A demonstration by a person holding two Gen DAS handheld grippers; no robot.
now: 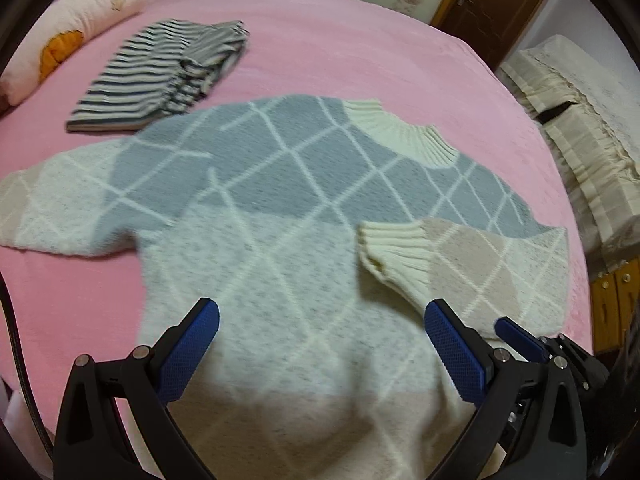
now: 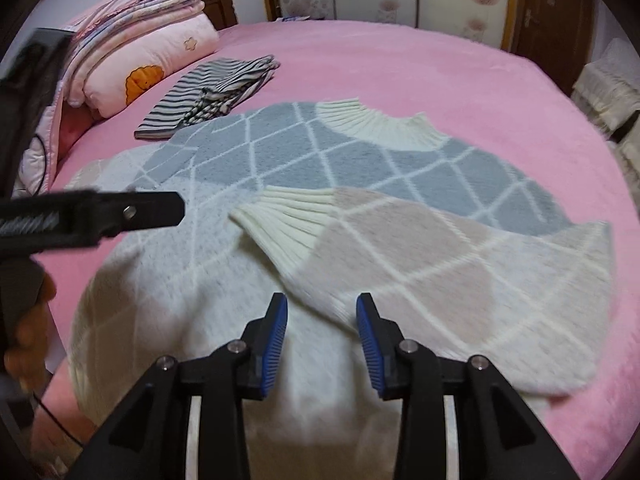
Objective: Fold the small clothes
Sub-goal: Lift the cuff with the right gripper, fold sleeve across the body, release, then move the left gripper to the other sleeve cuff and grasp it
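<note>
A small knit sweater (image 1: pixel 280 208), grey-blue at the top, white in the middle and beige at the hem, lies flat on the pink bed (image 1: pixel 340 40). Its right sleeve is folded across the body, with the ribbed cuff (image 1: pixel 392 248) pointing inward. My left gripper (image 1: pixel 320 320) hovers open and wide over the lower body, with nothing between its pads. My right gripper (image 2: pixel 322 308) stands open over the lower edge of the folded sleeve (image 2: pixel 420 248), and its pads press on nothing. The left sleeve (image 1: pixel 52 208) lies spread out to the side.
A folded striped garment (image 1: pixel 160 76) lies beyond the sweater near a pink pillow (image 1: pixel 80 20) and stacked quilts (image 2: pixel 140 12). Cream-covered furniture (image 1: pixel 580 128) stands past the bed's right edge. A hand (image 2: pixel 28 320) holds the left gripper's handle.
</note>
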